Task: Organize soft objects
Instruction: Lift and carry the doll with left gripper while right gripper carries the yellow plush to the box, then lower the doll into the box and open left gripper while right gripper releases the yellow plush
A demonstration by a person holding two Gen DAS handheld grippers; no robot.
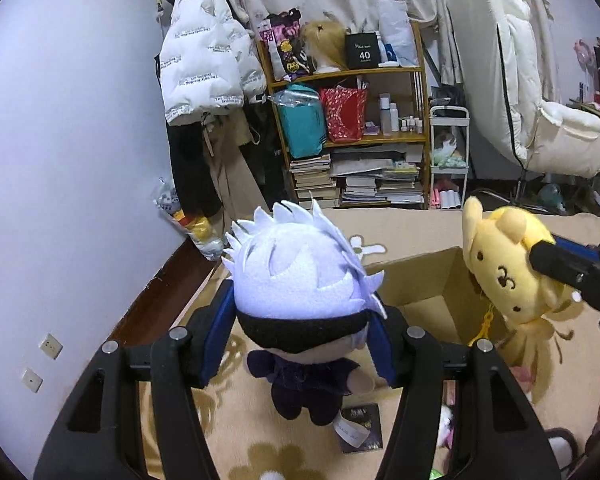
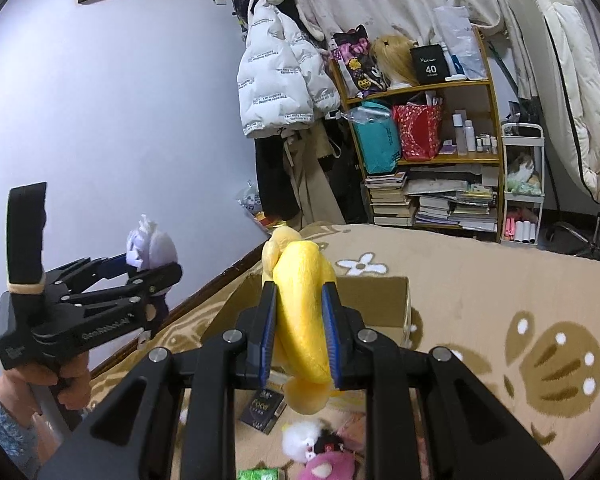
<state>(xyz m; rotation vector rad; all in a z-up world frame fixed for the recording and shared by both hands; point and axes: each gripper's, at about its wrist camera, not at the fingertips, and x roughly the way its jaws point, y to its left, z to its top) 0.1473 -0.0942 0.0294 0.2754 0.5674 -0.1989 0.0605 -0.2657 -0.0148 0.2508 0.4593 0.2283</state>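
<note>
While both plush toys hang above the beige flowered blanket [image 2: 480,280], each gripper has a firm hold on one. The left gripper [image 1: 300,344] stands partly open, its blue pads pressed on either side of the doll [image 1: 300,280] at the dark band under its spiky white hair; the doll's navy body dangles below the pads, clear of the blanket. In the right wrist view the same gripper [image 2: 148,268] shows from the side, held in a hand [image 2: 66,380] at the left edge, with the doll's white head [image 2: 150,246] poking out past its fingers.

The right gripper [image 2: 300,336] is squeezed nearly closed on the yellow plush [image 2: 304,320], which bulges between the pads and droops below them. From the left wrist view that plush [image 1: 500,264] shows an embroidered face, and the black finger [image 1: 552,260] of the right gripper bites into its side; a yellow chain hangs from it.

An open box [image 1: 428,284] sits on the blanket just beyond and below the two toys (its near flap is hidden behind the yellow plush in the right view). More soft things lie on the blanket under the right gripper: a white plush [image 2: 300,438], a pink plush [image 2: 332,466] and a small dark booklet [image 2: 262,410]. A bookshelf [image 1: 418,92] and a white jacket [image 1: 204,68] stand against the far wall.
</note>
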